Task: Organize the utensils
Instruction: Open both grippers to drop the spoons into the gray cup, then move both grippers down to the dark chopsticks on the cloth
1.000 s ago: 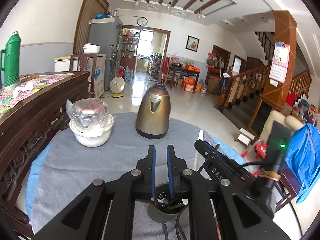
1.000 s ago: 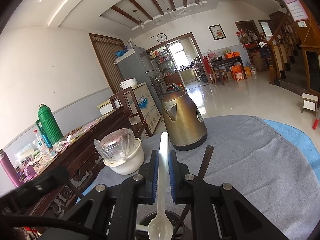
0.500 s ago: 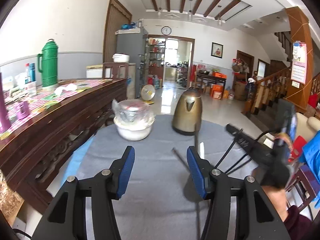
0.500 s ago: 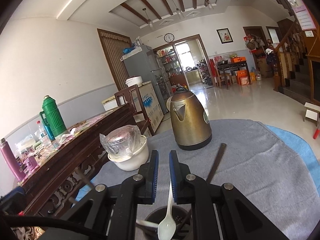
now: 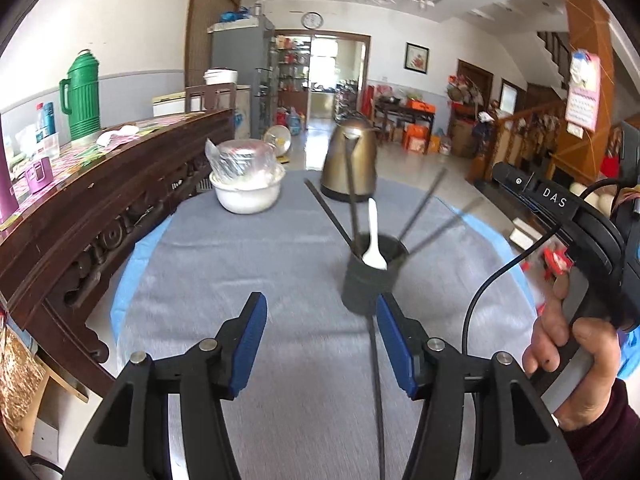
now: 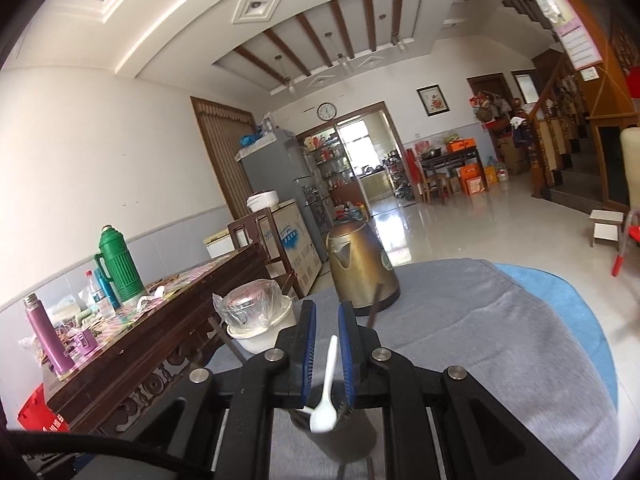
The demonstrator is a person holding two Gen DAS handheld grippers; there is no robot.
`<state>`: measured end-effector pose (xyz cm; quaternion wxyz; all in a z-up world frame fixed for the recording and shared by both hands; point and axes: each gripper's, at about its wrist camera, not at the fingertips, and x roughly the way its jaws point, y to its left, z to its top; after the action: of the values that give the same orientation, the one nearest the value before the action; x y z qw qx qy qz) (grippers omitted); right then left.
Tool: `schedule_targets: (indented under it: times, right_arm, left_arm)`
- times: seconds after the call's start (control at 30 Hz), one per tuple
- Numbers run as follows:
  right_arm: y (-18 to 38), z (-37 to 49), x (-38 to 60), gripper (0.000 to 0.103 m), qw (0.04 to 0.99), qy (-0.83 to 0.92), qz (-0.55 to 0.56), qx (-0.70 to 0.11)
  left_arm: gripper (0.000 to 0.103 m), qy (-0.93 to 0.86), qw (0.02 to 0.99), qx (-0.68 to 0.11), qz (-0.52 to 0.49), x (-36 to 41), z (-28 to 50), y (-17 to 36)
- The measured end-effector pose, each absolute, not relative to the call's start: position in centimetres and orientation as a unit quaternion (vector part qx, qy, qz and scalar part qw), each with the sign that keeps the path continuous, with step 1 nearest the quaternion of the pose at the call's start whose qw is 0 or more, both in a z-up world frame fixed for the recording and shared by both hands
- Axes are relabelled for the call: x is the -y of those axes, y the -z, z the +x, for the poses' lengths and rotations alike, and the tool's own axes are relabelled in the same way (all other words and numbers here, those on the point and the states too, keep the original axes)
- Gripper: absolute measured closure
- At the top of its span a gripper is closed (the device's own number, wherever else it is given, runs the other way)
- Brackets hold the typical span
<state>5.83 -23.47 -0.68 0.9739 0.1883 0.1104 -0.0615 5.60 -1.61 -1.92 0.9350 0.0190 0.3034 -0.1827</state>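
Note:
A dark utensil cup [image 5: 370, 280] stands on the grey tablecloth [image 5: 260, 264]. It holds a white plastic spoon [image 5: 373, 242] and several dark chopsticks [image 5: 352, 196] leaning outward. My left gripper [image 5: 318, 340] is open and empty, low over the cloth just in front of the cup. In the right wrist view the cup [image 6: 334, 434] sits below my right gripper [image 6: 327, 340]. Its jaws stand slightly apart above the cup, with the white spoon [image 6: 326, 396] loose between them, bowl end down at the cup's rim.
A bronze kettle [image 5: 351, 160] and a white bowl with a plastic-wrapped lid [image 5: 246, 184] stand at the far side of the round table. A dark wooden sideboard [image 5: 80, 208] with a green thermos [image 5: 83, 96] runs along the left. The right gripper's handle [image 5: 580, 240] is at right.
My left gripper has opened and pulled back from the cup. My right gripper has loosened and let go of the white spoon, which now rests in the cup, and has risen.

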Motion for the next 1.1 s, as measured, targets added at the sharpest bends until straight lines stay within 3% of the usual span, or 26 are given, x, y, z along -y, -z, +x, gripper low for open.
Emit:
schedule_targets:
  times: [0.07,0.37,0.77,1.1]
  right_arm:
    - [1.0,4.3,23.7,0.09,0.973,0.067,0.191,-0.114]
    - [3.3,-0.9,23.6,0.09,0.963,0.054,0.205,-0.168]
    - [8.4,-2.3,21.9,0.09,0.947,0.039,0.2,-0.248]
    - [10.2,-1.5,21.4,0.09,0.941,0.028,0.206,-0.267]
  left_arm:
    - [0.038,0.183,0.933,-0.308,0.028,1.8,4.5,2.0]
    - [0.033,0.178,0.925,-0.334,0.035,0.1,0.7,3.1]
    - [0.032,0.183,0.902,-0.389,0.038,-0.7,-0.8,8.8]
    - [0.032,0.169,0.892,-0.417,0.04,-0.8,-0.6,11.2]
